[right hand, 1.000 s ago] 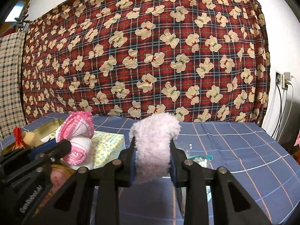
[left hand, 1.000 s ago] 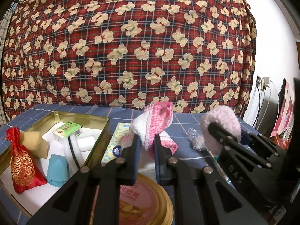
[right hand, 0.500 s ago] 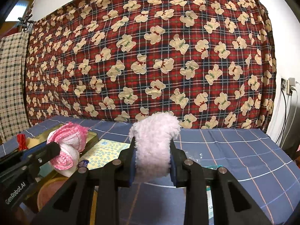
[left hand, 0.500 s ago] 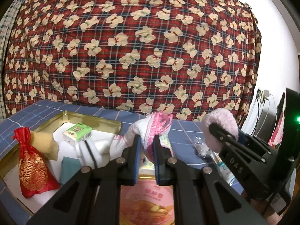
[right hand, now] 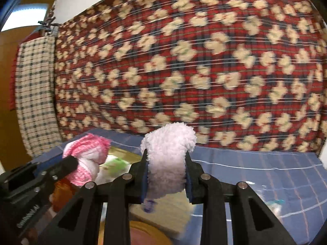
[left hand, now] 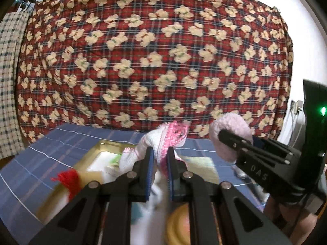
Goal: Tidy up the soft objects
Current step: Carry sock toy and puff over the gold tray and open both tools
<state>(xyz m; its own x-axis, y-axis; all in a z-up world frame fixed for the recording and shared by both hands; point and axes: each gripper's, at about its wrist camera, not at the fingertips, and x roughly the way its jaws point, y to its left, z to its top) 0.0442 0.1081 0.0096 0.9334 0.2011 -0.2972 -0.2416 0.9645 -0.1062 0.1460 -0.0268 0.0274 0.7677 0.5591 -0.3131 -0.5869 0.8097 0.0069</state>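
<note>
Both tongs gripping soft items at frame centre

Left tongs (left hand: 160, 159) are pinching a pink-and-white knit piece (left hand: 163, 140); right tongs (right hand: 166, 163) are squeezing a fluffy pale-pink roll (right hand: 167, 153) above the gold tin (left hand: 96, 151).

Both pictures are bright, with soft, even room light and no hard shadows. In the right wrist view a window (right hand: 30, 12) glows white at 10 o'clock. A small green light (left hand: 323, 110) shines at 3 o'clock in the left wrist view. The round lens bends everything at the edges, and the corners go black. The bear blanket (right hand: 184, 71) looks smeared in the right view. In the left view the things at 6 o'clock are blurry.
</note>
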